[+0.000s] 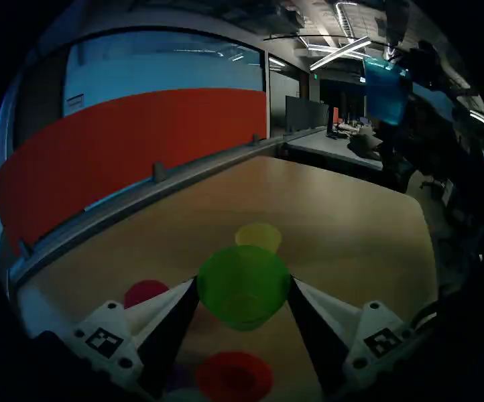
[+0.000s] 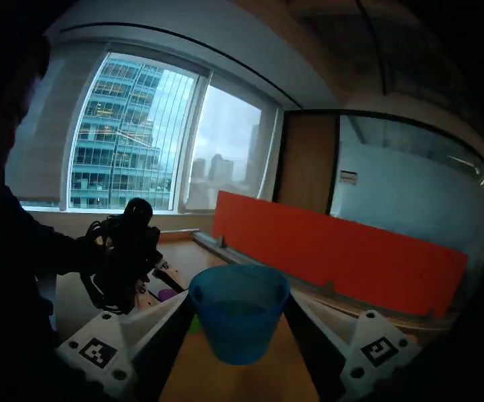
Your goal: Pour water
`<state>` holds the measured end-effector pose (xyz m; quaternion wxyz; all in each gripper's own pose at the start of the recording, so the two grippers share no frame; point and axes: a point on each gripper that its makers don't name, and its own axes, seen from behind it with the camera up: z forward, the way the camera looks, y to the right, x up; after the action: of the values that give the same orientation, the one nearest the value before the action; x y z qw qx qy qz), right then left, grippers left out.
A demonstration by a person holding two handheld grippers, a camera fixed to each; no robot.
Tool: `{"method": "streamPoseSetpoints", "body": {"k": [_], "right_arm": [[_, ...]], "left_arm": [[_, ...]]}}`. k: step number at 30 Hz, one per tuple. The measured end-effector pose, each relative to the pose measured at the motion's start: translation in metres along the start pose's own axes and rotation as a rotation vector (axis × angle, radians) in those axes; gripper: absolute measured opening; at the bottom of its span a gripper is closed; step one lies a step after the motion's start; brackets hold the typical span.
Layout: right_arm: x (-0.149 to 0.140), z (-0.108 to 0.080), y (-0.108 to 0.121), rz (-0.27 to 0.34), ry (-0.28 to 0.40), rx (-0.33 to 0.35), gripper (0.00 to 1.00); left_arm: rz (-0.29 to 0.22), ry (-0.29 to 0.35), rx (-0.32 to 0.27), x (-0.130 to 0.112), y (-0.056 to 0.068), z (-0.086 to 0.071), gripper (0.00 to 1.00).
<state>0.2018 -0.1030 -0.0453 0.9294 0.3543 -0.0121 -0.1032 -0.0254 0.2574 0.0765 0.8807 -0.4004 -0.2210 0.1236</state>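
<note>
A green cup [image 1: 243, 285] stands upright between the fingers of my left gripper [image 1: 242, 299], which is shut on its sides and holds it above the wooden table [image 1: 349, 214]. My right gripper [image 2: 239, 303] is shut on a blue cup [image 2: 238, 315], also upright, with what looks like water inside. In the left gripper view the blue cup [image 1: 385, 90] hangs high at the upper right, well above and beyond the green cup. In the right gripper view the left gripper [image 2: 127, 262] shows at the lower left, held in a dark-sleeved hand.
On the table sit a yellow cup [image 1: 258, 236] just beyond the green one, a dark red cup [image 1: 144, 291] to the left and a red cup [image 1: 234, 375] below. A purple cup [image 2: 167, 295] stands near the left gripper. An orange divider panel [image 1: 128, 151] with a rail borders the table.
</note>
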Motion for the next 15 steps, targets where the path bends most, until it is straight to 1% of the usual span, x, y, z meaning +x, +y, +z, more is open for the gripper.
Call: {"method": "streamPoseSetpoints", "body": {"k": [6, 12, 15], "right_arm": [[0.001, 0.003, -0.004, 0.006, 0.000, 0.009, 0.90], [0.006, 0.005, -0.007, 0.017, 0.004, 0.013, 0.91], [0.006, 0.006, -0.008, 0.022, 0.004, 0.016, 0.90]], "left_arm": [[-0.010, 0.071, 0.005, 0.029, -0.005, -0.022, 0.89], [-0.002, 0.140, 0.036, 0.054, -0.016, -0.046, 0.89], [-0.006, 0.174, 0.043, 0.068, -0.020, -0.059, 0.89]]}}
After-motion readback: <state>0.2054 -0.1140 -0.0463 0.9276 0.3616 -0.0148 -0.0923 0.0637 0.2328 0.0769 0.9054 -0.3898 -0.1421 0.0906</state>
